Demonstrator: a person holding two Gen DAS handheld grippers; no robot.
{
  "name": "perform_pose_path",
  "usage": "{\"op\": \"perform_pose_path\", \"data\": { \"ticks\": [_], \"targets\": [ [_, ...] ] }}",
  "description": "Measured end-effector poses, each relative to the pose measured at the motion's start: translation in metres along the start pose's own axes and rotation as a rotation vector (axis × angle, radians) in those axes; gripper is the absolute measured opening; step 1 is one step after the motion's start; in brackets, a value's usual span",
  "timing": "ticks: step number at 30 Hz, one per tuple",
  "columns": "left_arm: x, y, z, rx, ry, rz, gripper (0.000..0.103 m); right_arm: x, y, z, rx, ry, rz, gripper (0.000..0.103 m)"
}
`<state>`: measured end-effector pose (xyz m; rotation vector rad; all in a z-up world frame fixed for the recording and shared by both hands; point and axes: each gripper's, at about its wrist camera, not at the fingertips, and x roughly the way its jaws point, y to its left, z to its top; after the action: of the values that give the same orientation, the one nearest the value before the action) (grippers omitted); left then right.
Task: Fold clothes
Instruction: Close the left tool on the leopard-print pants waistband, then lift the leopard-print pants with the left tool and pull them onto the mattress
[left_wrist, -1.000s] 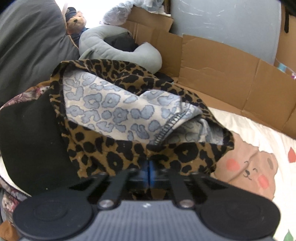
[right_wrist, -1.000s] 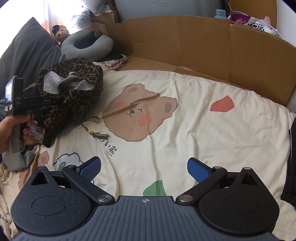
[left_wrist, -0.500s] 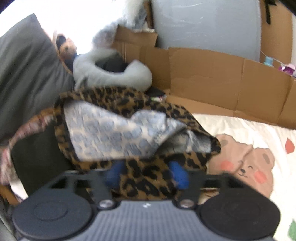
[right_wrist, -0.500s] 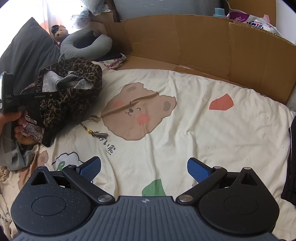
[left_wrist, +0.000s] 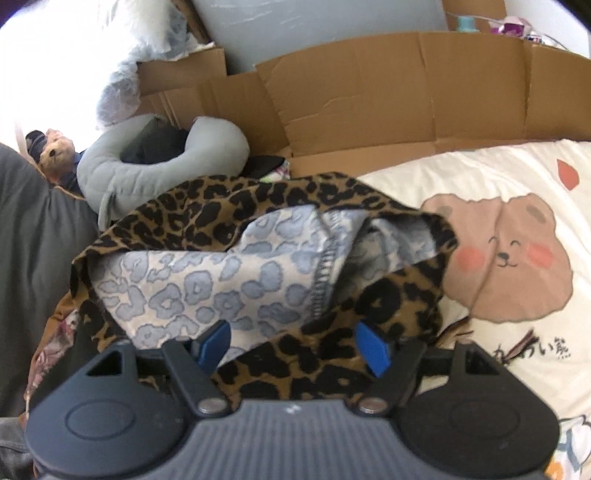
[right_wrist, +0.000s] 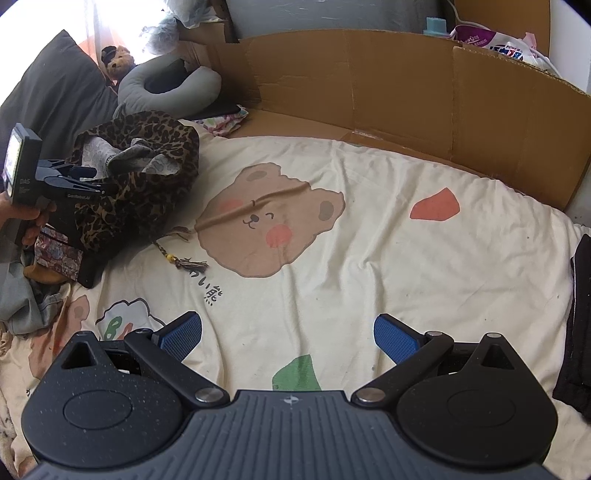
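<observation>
The leopard-print garment (left_wrist: 258, 221) is being left bunched at the bed's left edge, beside the grey pillow (left_wrist: 147, 173), its pale lining turned outward. The left gripper (left_wrist: 295, 343) is being eased slightly inward from wide apart, cloth lying between the blue pads (left_wrist: 373, 349) unpressed. The right gripper (right_wrist: 288, 338) is being held wide open over the bear-print sheet (right_wrist: 369, 258), nothing grasped.

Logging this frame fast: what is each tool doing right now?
Left tool: closing slightly, leopard garment between pads, not gripped.
Right tool: open, empty.
</observation>
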<state>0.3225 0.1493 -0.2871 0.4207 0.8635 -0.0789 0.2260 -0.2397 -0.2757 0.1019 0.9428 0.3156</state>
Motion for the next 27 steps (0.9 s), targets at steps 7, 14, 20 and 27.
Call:
{"op": "perform_pose_path", "data": {
  "ticks": [7, 14, 20, 27],
  "targets": [
    [0.002, 0.006, -0.01, -0.032, 0.055, -0.065, 0.006, -0.001, -0.001, 0.001, 0.009, 0.0, 0.009, 0.102],
    [-0.022, -0.005, -0.02, -0.113, 0.005, -0.124, 0.003, -0.001, -0.002, 0.001, 0.013, -0.001, 0.016, 0.102],
    [-0.049, -0.023, -0.026, -0.182, -0.044, -0.208, 0.002, -0.001, -0.002, 0.003, 0.017, -0.004, 0.023, 0.102],
    [-0.077, -0.051, -0.029, -0.238, -0.087, -0.314, 0.002, -0.001, -0.001, 0.003, 0.021, -0.006, 0.028, 0.102]
  ]
}}
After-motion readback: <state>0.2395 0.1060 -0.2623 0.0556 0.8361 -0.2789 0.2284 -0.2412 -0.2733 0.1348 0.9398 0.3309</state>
